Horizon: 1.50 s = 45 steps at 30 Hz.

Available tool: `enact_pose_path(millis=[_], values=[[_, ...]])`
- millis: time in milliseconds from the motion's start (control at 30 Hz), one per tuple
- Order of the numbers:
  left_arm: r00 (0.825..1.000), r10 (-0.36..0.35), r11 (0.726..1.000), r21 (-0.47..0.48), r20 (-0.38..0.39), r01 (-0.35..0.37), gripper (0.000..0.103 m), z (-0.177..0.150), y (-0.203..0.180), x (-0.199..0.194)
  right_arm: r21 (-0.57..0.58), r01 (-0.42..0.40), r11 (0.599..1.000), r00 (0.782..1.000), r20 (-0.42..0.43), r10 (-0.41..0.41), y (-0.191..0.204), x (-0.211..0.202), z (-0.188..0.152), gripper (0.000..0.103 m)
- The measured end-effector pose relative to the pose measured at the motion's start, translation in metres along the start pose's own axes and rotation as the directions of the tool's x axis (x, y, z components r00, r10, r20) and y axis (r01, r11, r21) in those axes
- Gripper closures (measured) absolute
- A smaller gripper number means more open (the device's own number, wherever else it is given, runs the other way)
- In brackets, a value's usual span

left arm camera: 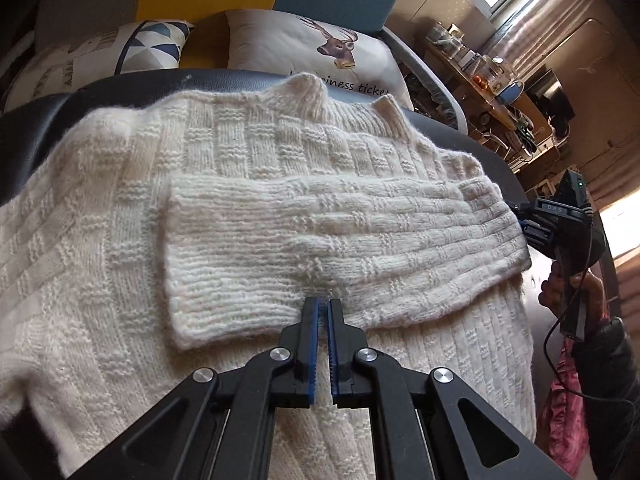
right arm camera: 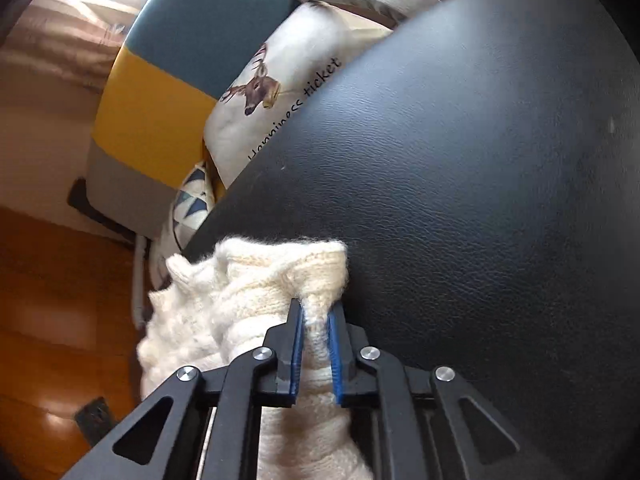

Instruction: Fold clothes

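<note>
A cream knitted sweater (left arm camera: 280, 144) lies spread flat on a black leather seat (left arm camera: 160, 84), with one sleeve (left arm camera: 320, 232) folded across its body. My left gripper (left arm camera: 323, 304) hovers just over the sleeve's near edge; its jaws are shut and nothing is between them. At the sweater's right edge is my right gripper (left arm camera: 520, 216), with a hand (left arm camera: 560, 288) holding it. In the right wrist view the right gripper (right arm camera: 318, 312) is shut on a bunched fold of the sweater (right arm camera: 256, 280), lifted off the black seat (right arm camera: 460, 160).
Behind the seat lean a deer-print cushion (left arm camera: 320, 48) and a cushion with blue triangles (left arm camera: 152, 44), against a yellow and teal chair back (right arm camera: 160, 112). A cluttered desk (left arm camera: 480, 76) stands at the far right. Pink cloth (left arm camera: 560, 392) hangs at the right, over a wooden floor (right arm camera: 48, 280).
</note>
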<state>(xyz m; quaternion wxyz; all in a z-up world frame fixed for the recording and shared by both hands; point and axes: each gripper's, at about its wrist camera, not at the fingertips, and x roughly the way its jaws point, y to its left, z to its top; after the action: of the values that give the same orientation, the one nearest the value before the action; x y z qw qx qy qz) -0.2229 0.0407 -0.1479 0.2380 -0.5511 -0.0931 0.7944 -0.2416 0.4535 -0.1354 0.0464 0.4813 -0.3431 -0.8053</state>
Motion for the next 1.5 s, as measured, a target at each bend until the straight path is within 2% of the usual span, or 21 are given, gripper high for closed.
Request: enact_pose_path(millis=[67, 100, 167, 267, 300, 400, 500, 533, 567, 633, 667, 700, 733, 867, 967, 1033, 1133, 1267, 1333, 1433, 1500], values=[[1.0, -0.003, 1.0, 0.009, 0.002, 0.003, 0.098, -0.002, 0.0, 0.0, -0.117, -0.042, 0.992, 0.995, 0.081, 0.052, 0.028, -0.028, -0.007, 0.094], [1.0, -0.004, 1.0, 0.012, 0.004, 0.004, 0.098, -0.003, 0.0, 0.0, -0.173, -0.026, 0.985, 0.992, 0.119, 0.047, 0.039, -0.039, -0.01, 0.094], [1.0, 0.0, 1.0, 0.013, 0.001, 0.0, 0.098, -0.002, -0.002, 0.001, -0.227, 0.112, 0.968, 0.987, 0.136, -0.082, 0.043, -0.032, -0.008, 0.094], [1.0, 0.015, 1.0, 0.024, -0.004, -0.015, 0.098, -0.002, -0.004, 0.001, -0.163, 0.217, 0.962, 0.976, 0.06, -0.21, 0.014, 0.0, -0.004, 0.094], [1.0, 0.03, 0.999, 0.039, -0.007, -0.03, 0.098, -0.002, -0.006, 0.001, -0.138, 0.212, 0.967, 0.977, 0.059, -0.206, 0.009, 0.001, -0.004, 0.094], [0.998, 0.06, 0.997, 0.059, -0.02, -0.058, 0.098, -0.001, -0.009, 0.0, -0.045, 0.142, 0.989, 0.988, 0.069, -0.139, -0.006, -0.007, -0.007, 0.093], [0.996, 0.084, 0.995, 0.053, -0.024, -0.083, 0.098, 0.003, -0.012, -0.003, 0.034, 0.044, 0.998, 0.996, 0.074, -0.047, -0.017, -0.03, -0.015, 0.085], [0.997, 0.08, 0.995, 0.053, -0.017, -0.079, 0.098, 0.005, -0.016, -0.005, 0.072, -0.006, 0.997, 0.997, 0.077, 0.0, -0.022, -0.038, -0.02, 0.079], [0.998, 0.068, 0.996, 0.055, -0.008, -0.067, 0.098, 0.008, -0.02, -0.007, 0.128, -0.09, 0.988, 0.994, 0.078, 0.08, -0.03, -0.043, -0.026, 0.078], [0.997, 0.072, 0.993, 0.09, 0.003, -0.072, 0.097, 0.014, -0.035, -0.009, 0.241, -0.248, 0.938, 0.969, 0.082, 0.235, -0.043, -0.049, -0.04, 0.078], [0.993, 0.116, 0.987, 0.11, 0.017, -0.117, 0.097, 0.017, -0.041, -0.01, 0.291, -0.307, 0.906, 0.952, 0.081, 0.296, -0.048, -0.051, -0.049, 0.078], [0.989, 0.146, 0.983, 0.111, 0.028, -0.148, 0.097, 0.018, -0.043, -0.013, 0.322, -0.336, 0.885, 0.941, 0.083, 0.327, -0.051, -0.052, -0.059, 0.078], [0.989, 0.144, 0.985, 0.093, 0.026, -0.145, 0.097, 0.02, -0.038, -0.017, 0.337, -0.348, 0.875, 0.936, 0.08, 0.342, -0.051, -0.053, -0.068, 0.076], [0.991, 0.129, 0.989, -0.082, 0.039, -0.126, 0.097, 0.017, 0.017, -0.047, 0.361, -0.412, 0.836, 0.906, 0.067, 0.418, -0.043, -0.047, -0.098, 0.076], [0.994, 0.103, 0.974, -0.207, 0.034, -0.094, 0.096, 0.017, 0.057, -0.06, 0.327, -0.408, 0.852, 0.908, 0.052, 0.415, -0.03, -0.037, -0.108, 0.075], [0.999, 0.034, 0.966, -0.257, 0.033, -0.025, 0.096, 0.016, 0.068, -0.057, 0.302, -0.395, 0.868, 0.914, 0.032, 0.405, -0.019, -0.029, -0.11, 0.075], [0.999, -0.03, 0.96, -0.279, 0.023, 0.035, 0.096, 0.019, 0.066, -0.041, 0.277, -0.357, 0.892, 0.929, 0.008, 0.369, -0.008, -0.017, -0.108, 0.075], [0.999, -0.043, 0.961, -0.273, 0.017, 0.046, 0.096, 0.021, 0.057, -0.021, 0.29, -0.317, 0.903, 0.944, 0.0, 0.331, -0.006, -0.011, -0.108, 0.075], [0.998, -0.042, 0.96, -0.273, 0.055, 0.056, 0.103, 0.02, 0.056, -0.024, 0.293, -0.305, 0.906, 0.948, -0.001, 0.319, -0.007, -0.009, -0.108, 0.075], [0.984, -0.04, 0.957, -0.276, 0.171, 0.086, 0.103, 0.018, 0.058, -0.052, 0.306, -0.33, 0.893, 0.941, 0.035, 0.336, -0.013, -0.015, -0.111, 0.075], [0.975, -0.025, 0.949, -0.303, 0.219, 0.092, 0.103, 0.018, 0.067, -0.069, 0.325, -0.356, 0.876, 0.933, 0.071, 0.353, -0.019, -0.021, -0.113, 0.075]])
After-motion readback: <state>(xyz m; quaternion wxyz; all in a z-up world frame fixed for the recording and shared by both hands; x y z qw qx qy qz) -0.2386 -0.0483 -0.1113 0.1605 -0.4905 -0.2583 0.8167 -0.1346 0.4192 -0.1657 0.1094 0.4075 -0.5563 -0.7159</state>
